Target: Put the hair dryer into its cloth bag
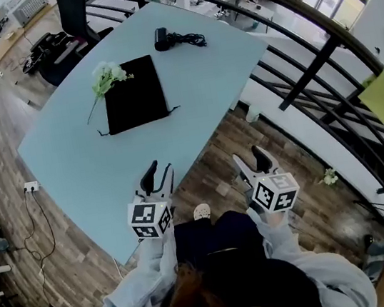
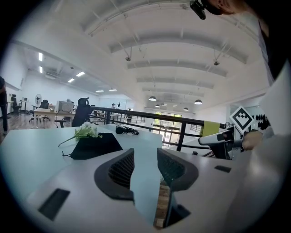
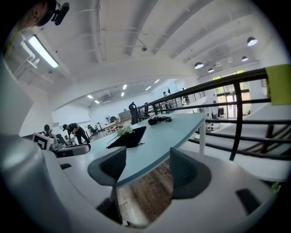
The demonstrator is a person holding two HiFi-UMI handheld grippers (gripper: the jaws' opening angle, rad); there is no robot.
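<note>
Left gripper (image 1: pixel 161 170) and right gripper (image 1: pixel 250 157) gape empty, well apart from cloth bag (image 1: pixel 133 93).

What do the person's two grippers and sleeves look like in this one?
Both the left gripper and the right gripper have white bodies, dark ribbed curved pads and a cube with black-and-white square markers. The sleeves are pale blue-grey.

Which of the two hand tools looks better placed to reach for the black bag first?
Probably the left gripper: it is open, empty, over the near edge of the table, with the cloth bag straight ahead. The right gripper, also open, hangs over the floor beside it.
</note>
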